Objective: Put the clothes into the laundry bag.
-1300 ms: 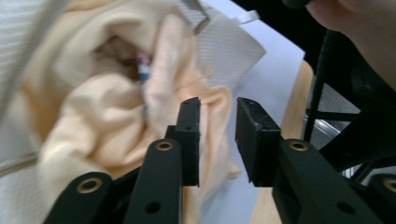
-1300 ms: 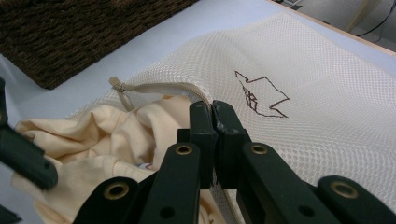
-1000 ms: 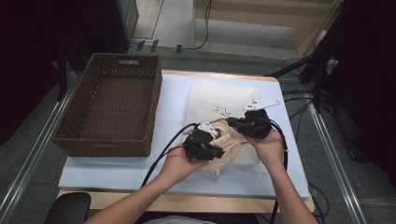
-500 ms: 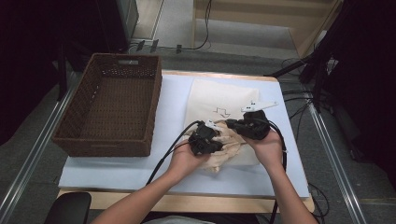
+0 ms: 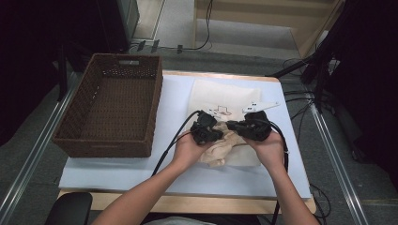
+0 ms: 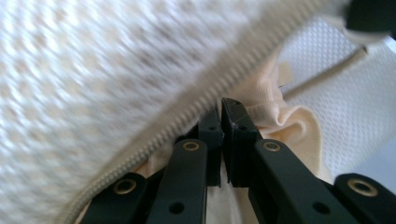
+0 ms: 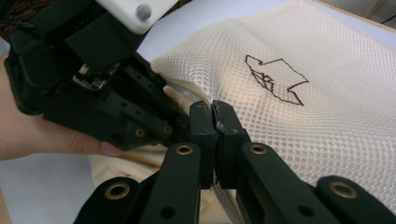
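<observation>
Mesh bag: cream-white zippered mesh laundry bag [image 5: 225,101], flat on white-covered tabletop [image 5: 173,93], right of centre; long axis 12 to 6 o'clock; small dark line drawing near its middle.
Garment: pale cream soft cloth [image 5: 218,150], bunched at bag's 6 o'clock mouth, partly inside.
Left claw [image 6: 220,114]: clenched on cream cloth just under zipper edge [image 6: 196,105]; jaws have just been closing, cloth between them.
Right claw [image 7: 213,119]: clenched on mesh rim at bag's opening.
Key relation: bag interior at 12 o'clock from both claws; left claw nearer cloth, likely pushes it inward.
Basket: dark brown woven rectangular basket [image 5: 112,110], at 9 o'clock, apart.
</observation>
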Available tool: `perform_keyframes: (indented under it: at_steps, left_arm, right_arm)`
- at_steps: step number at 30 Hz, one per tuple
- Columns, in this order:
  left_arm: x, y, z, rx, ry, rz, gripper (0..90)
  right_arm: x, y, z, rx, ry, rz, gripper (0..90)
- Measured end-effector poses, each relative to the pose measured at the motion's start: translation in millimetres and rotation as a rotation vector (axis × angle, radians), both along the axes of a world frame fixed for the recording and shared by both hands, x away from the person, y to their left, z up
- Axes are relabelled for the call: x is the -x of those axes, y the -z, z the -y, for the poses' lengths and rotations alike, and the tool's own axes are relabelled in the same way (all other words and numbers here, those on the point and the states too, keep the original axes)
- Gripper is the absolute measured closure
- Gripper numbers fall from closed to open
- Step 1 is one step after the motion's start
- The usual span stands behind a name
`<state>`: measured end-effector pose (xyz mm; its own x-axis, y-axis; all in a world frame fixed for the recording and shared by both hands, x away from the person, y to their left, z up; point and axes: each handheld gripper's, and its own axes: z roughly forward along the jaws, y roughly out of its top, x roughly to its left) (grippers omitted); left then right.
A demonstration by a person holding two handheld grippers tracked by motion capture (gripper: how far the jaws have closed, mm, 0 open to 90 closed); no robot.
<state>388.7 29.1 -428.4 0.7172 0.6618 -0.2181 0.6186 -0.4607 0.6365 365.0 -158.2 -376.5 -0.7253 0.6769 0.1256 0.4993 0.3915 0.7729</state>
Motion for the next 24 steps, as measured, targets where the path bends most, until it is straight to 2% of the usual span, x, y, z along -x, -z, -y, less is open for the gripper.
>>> perform_keyframes:
  at_steps: [6, 8, 10, 11, 12, 14, 15, 18, 21, 24]
  left_arm:
    - [-2.4, 5.7, 2.8, 0.011, 0.017, -0.024, 81.9]
    - [1.8, -0.3, 1.4, 0.024, 0.041, -0.037, 79.9]
    - [4.3, -3.6, 0.6, 0.024, 0.050, -0.033, 79.2]
    - [8.4, -10.5, -2.5, 0.036, 0.076, -0.037, 76.3]
    - [8.4, -10.5, -2.5, 0.036, 0.076, -0.037, 74.9]
    - [11.7, -16.4, -6.7, 0.063, 0.097, -0.059, 73.9]
    - [15.5, -20.7, -11.9, 0.096, 0.106, -0.078, 72.8]
    - [20.4, -24.9, -18.4, 0.086, 0.119, -0.061, 71.8]
    - [29.9, -29.8, -32.2, 0.067, 0.134, -0.062, 67.9]
    - [34.6, -31.6, -38.9, 0.064, 0.139, -0.061, 63.8]
  right_arm:
    - [-0.1, 2.1, 0.1, 0.006, 0.001, -0.009, 89.8]
    - [-0.4, 3.0, 1.2, 0.003, 0.004, -0.006, 89.7]
    - [-0.8, 3.1, 1.7, 0.003, 0.005, -0.006, 89.7]
    - [-1.0, 3.4, 2.1, 0.001, 0.009, -0.004, 89.7]
    - [-1.0, 3.4, 2.1, 0.001, 0.009, -0.004, 89.7]
    - [-1.2, 3.7, 2.5, 0.001, 0.010, -0.002, 89.6]
    - [-1.5, 4.1, 2.9, 0.001, 0.010, -0.006, 89.7]
    - [-1.5, 4.3, 2.9, 0.000, 0.012, -0.008, 89.7]
    - [-2.1, 4.7, 3.6, 0.001, 0.012, -0.003, 89.6]
    - [-2.4, 5.0, 4.2, 0.001, 0.013, -0.007, 89.5]
